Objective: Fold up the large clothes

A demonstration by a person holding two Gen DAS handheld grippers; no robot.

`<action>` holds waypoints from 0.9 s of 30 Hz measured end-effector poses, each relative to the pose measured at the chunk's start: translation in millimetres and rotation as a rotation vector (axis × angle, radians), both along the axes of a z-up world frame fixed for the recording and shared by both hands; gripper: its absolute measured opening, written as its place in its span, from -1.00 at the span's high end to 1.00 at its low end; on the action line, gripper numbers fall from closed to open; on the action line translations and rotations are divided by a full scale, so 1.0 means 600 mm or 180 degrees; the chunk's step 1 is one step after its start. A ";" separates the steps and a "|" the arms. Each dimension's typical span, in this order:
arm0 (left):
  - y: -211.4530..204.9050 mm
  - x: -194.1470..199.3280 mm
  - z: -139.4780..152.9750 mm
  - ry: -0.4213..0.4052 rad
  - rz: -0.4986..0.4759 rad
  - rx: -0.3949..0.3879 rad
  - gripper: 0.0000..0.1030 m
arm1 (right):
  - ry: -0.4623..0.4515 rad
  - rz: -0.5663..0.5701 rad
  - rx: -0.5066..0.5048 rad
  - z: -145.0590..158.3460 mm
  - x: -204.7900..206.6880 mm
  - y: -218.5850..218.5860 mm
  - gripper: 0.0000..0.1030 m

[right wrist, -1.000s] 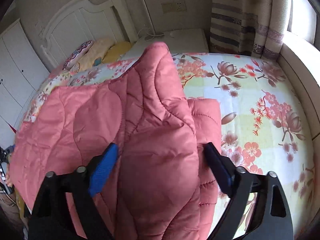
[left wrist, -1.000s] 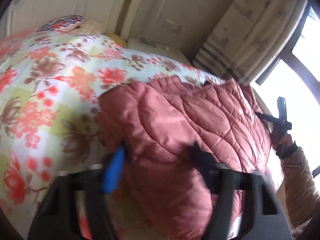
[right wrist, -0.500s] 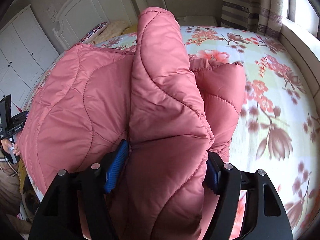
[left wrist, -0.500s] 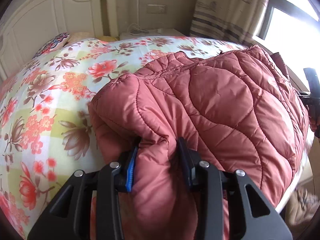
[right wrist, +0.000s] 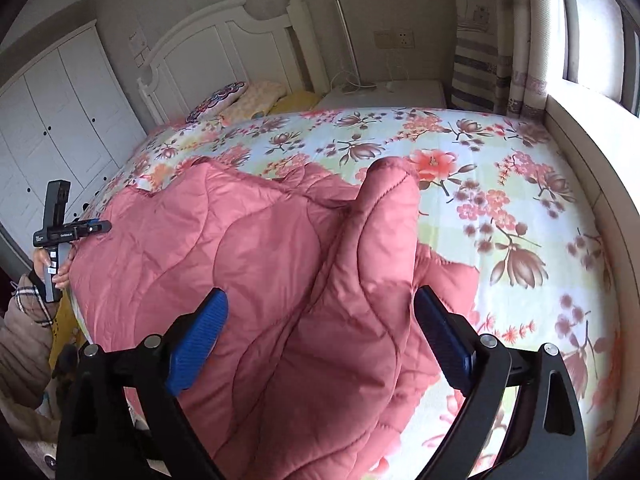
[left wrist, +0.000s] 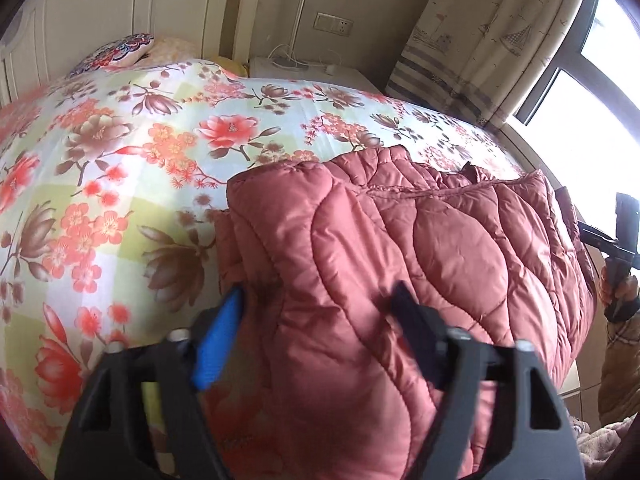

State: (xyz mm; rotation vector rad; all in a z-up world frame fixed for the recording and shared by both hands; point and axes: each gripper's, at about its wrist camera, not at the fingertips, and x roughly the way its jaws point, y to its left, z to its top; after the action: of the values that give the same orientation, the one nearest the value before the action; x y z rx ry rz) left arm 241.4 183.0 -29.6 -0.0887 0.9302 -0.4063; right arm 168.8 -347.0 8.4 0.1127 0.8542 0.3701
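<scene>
A large pink quilted jacket [left wrist: 420, 264] lies partly folded on the floral bed [left wrist: 140, 152]. My left gripper [left wrist: 320, 312] is open, its fingers spread either side of the jacket's near edge. In the right wrist view the jacket [right wrist: 260, 248] spreads across the bed's near left, with a raised fold [right wrist: 384, 216] standing up in the middle. My right gripper [right wrist: 320, 328] is open, its fingers wide apart around the jacket's bulk. The left gripper also shows in the right wrist view [right wrist: 60, 228], and the right gripper shows at the edge of the left wrist view [left wrist: 616, 236].
A white headboard [right wrist: 224, 44] and pillows [right wrist: 240, 98] are at the far end. A white nightstand [right wrist: 384, 94] with cables stands beside the bed. Curtains [right wrist: 500, 40] and a window sill [right wrist: 592, 132] run along the right. White wardrobes [right wrist: 52, 112] stand on the left.
Both grippers were shut on the jacket half a second ago and have opened, letting it go. The jacket has dropped lower onto the bed, and both grippers have pulled back a little.
</scene>
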 end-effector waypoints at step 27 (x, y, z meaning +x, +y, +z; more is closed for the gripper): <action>-0.084 0.122 0.145 -0.0940 0.0372 0.0729 0.87 | -0.1023 -0.0764 0.0131 0.154 0.052 -0.049 0.75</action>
State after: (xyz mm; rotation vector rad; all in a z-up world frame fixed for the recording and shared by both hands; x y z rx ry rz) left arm 314.5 132.8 57.5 0.1233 0.6706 -0.1954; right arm 200.3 -376.6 100.9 0.1866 0.5085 0.1732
